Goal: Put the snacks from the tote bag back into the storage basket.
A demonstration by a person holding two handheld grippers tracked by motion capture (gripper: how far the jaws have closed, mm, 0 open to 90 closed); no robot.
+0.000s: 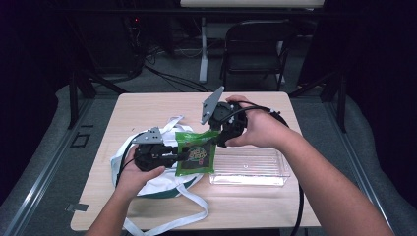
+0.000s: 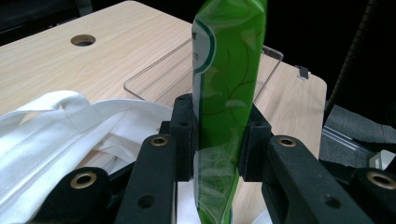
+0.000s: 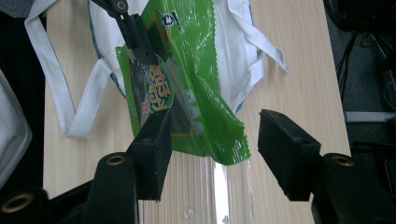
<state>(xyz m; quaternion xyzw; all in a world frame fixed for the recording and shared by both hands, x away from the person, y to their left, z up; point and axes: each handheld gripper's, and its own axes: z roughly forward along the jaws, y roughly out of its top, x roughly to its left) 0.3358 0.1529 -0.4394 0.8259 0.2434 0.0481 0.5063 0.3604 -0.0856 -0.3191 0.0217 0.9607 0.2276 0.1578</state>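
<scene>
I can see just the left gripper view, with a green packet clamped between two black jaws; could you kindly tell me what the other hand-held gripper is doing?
Observer: The right hand-held gripper stands open; the green crinkle-edged snack packet hangs just beyond its pads, unpressed.
Operator: What does the packet's front look like?
Observer: It carries a dark printed panel with lettering; your view has it edge-on.
Operator: What lies under the packet?
Observer: The clear plastic rectangular tray sits to its right, and the white cloth tote bag lies beneath the left hand-held gripper, which pinches the packet's left edge.
</scene>
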